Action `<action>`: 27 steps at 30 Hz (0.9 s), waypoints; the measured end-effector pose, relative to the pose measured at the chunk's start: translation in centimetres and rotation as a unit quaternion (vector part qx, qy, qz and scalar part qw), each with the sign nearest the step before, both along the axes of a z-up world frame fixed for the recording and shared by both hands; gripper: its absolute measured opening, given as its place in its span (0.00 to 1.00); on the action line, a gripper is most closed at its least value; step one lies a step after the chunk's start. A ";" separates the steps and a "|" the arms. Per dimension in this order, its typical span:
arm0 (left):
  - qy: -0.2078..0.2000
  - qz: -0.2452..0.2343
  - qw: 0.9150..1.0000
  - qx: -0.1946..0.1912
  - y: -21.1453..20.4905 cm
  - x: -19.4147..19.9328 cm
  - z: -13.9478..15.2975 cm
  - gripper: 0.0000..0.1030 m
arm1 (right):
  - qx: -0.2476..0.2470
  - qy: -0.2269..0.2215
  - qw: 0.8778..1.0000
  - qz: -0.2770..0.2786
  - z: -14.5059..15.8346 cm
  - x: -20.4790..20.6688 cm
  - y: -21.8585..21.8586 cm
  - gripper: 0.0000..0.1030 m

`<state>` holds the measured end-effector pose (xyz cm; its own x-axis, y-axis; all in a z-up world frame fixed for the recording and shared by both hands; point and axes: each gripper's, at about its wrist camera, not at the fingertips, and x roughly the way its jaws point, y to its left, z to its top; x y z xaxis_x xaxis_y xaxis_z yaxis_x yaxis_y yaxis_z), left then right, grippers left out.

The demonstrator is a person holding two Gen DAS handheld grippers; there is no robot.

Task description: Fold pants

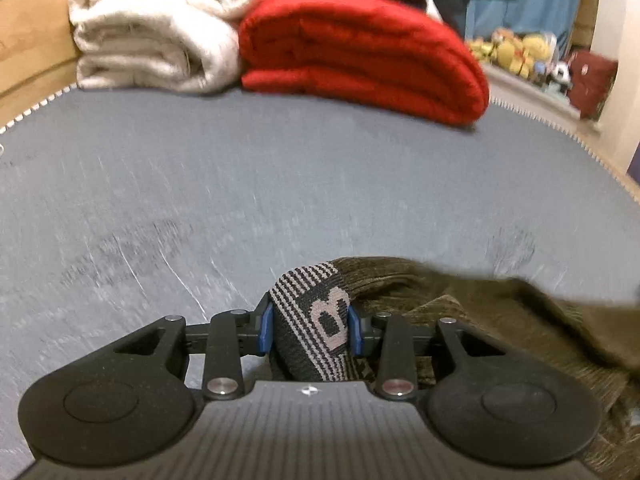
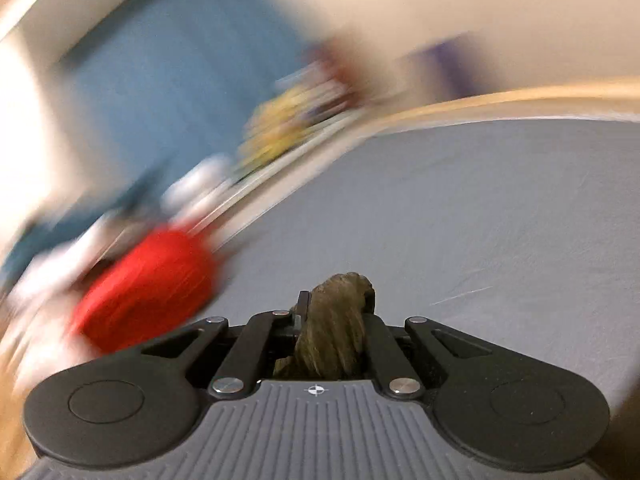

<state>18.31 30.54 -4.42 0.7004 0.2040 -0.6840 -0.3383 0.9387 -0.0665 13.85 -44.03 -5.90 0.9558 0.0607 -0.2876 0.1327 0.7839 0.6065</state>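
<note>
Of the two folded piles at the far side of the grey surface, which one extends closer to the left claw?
The red folded pile, right of the cream one. Its lower edge comes further forward over the grey surface toward the left claw.

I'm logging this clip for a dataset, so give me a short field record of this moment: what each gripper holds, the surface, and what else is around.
left gripper: shut on the striped waistband of the olive pants
right gripper: shut on a bunch of the olive pants
surface: grey mat
background: folded red blanket beside folded cream blanket, at the far edge
image quality: right wrist view heavily motion-blurred
fold state: cannot tell
</note>
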 end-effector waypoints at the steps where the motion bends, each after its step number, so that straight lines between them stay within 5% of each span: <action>1: 0.006 -0.004 1.000 0.004 -0.3 0.3 -0.4 0.39 | 0.024 0.034 0.997 -0.063 -1.3 0.4 -2.3 0.04; 3: 0.010 -0.011 1.000 0.020 -1.1 0.8 -0.8 0.40 | 0.055 0.110 0.984 -0.126 -4.2 1.3 -5.6 0.04; 5: 0.016 -0.009 1.000 0.023 -1.2 0.9 -0.9 0.41 | 0.084 0.153 0.977 -0.121 -6.5 2.2 -7.3 0.06; 9: 0.031 0.000 1.000 0.004 -0.7 1.4 -1.5 0.48 | 0.044 0.144 0.986 -0.074 -6.4 3.0 -7.4 0.19; 11: 0.039 0.001 0.999 0.002 -0.7 1.4 -1.6 0.52 | 0.038 0.143 0.988 -0.054 -6.3 3.5 -7.7 0.40; 15: 0.036 0.018 0.999 0.014 -1.0 0.7 -0.2 0.60 | 0.040 0.169 0.983 -0.062 -6.9 4.0 -8.8 0.33; 16: 0.031 0.022 0.999 0.017 -1.4 0.5 0.3 0.60 | 0.041 0.172 0.983 -0.059 -7.1 4.7 -8.6 0.10; 17: 0.025 0.027 0.999 0.025 -2.0 0.2 0.9 0.60 | 0.043 0.170 0.983 -0.052 -7.3 4.9 -8.9 0.04; 23: 0.020 0.067 0.993 0.091 -5.2 -0.4 3.3 0.68 | 0.018 0.065 0.992 -0.104 -4.1 3.3 -10.4 0.03; 25: 0.009 0.079 0.991 0.109 -6.2 -0.7 3.7 0.68 | -0.011 0.074 0.987 -0.141 -3.7 2.8 -10.3 0.04; 27: -0.013 0.047 0.993 0.104 -8.0 -0.9 4.0 0.68 | -0.026 0.142 0.978 -0.152 -4.7 3.5 -10.4 0.09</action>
